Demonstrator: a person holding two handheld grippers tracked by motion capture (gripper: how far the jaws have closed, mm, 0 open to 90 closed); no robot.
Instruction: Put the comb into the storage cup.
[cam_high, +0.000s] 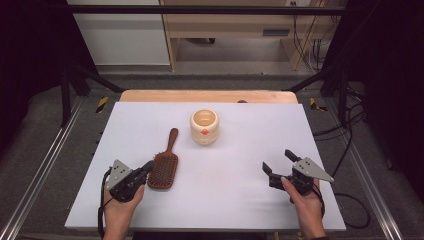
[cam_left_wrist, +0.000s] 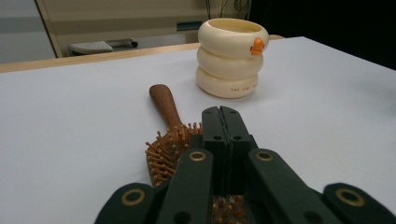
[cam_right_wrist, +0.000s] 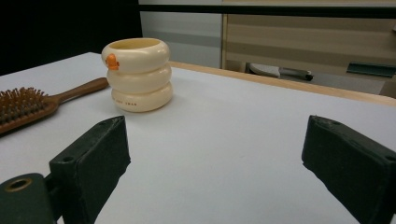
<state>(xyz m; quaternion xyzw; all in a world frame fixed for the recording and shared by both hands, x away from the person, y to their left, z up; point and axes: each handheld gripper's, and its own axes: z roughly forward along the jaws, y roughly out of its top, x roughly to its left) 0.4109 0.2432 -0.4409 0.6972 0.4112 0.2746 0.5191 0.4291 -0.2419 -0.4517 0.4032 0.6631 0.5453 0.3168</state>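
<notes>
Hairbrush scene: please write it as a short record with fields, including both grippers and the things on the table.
surface: white table
hairbrush: wooden hairbrush, lying bristles up, handle pointing toward the far edge
cup: cream ringed cup with an orange mark, upright, beyond the brush and apart from it
left gripper: left gripper, jaws shut together with nothing between them, tips over the brush head
right gripper: right gripper, jaws wide open, empty, over bare table

Black tools (cam_high: 148, 166) (grey plates), seemingly cabled.
</notes>
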